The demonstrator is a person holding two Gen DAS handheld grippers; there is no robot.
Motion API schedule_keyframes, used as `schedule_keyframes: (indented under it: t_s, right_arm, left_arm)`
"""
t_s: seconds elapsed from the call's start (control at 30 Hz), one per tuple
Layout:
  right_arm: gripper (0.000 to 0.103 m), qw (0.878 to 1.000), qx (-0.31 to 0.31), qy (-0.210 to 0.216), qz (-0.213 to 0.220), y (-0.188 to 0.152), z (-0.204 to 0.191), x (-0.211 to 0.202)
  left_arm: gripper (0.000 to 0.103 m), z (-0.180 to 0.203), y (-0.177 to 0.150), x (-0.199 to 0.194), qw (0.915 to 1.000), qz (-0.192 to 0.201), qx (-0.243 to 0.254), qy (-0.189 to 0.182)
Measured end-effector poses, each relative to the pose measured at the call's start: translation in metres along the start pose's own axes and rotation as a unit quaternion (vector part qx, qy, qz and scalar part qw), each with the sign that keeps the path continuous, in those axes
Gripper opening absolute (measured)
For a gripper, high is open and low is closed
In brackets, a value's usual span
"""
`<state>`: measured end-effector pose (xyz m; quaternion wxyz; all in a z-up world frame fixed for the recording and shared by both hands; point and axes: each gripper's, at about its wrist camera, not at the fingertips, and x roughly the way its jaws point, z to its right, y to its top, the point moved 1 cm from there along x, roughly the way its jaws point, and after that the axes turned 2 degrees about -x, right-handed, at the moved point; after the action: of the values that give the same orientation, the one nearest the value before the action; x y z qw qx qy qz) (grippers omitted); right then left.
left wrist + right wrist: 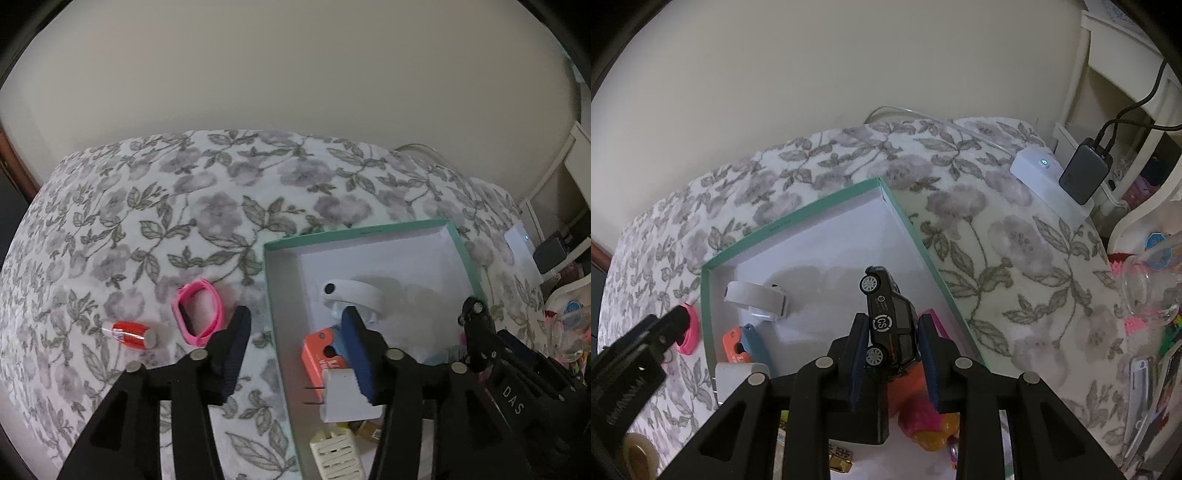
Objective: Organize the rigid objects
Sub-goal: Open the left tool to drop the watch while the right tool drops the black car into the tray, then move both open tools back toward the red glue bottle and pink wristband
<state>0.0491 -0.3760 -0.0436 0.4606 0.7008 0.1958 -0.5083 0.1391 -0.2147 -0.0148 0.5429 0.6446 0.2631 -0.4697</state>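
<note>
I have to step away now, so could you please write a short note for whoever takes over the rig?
Left hand-held gripper: open, empty, above the teal box's left wall.
Right hand-held gripper: shut on the black toy car, over the box.
Done: white band, orange item and white plug lie inside.
Left: release the car; pink band and red tube remain on the bedspread.

We are looking steeply down along the left tongs (295, 339) from close above the flowered bed (155, 206), facing the pale wall (295, 74) at twelve o'clock. We are looking down the right tongs (892, 332) at a like slant, just as near. Both views are sharing the teal-rimmed box (360, 229) (798, 216): it is lying at four o'clock in the left view and at nine o'clock in the right, and each view is catching the other tongs at its edge.
</note>
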Motion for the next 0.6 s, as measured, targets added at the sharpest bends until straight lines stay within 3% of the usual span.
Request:
schedule_keyframes:
  t_s: [0.13,0.33,0.37,0.43,0.6]
  right_arm:
    - [0.032,1.000,-0.003,-0.003,0.002,0.000,0.000,-0.002]
    - [0.033,1.000,-0.006,-0.003,0.013,0.004,-0.002,-0.013]
    - [0.037,1.000,-0.005,-0.002,0.016,0.004,-0.003,-0.015]
    - [0.066,1.000,-0.001,0.000,0.022,0.005,-0.003,-0.019]
    - [0.066,1.000,0.006,0.009,0.026,0.007,-0.003,-0.022]
  left_arm:
    - [0.073,-0.009,0.002,0.001,0.9997,-0.007,-0.006,0.022]
    - [0.074,-0.028,0.005,0.008,0.9981,-0.019,-0.028,0.051]
    - [0.075,-0.032,0.006,0.009,0.9978,-0.021,-0.033,0.054]
    - [0.082,-0.039,0.007,0.009,0.9972,-0.021,-0.041,0.059]
    - [0.083,-0.051,0.011,0.008,0.9966,-0.018,-0.053,0.060]
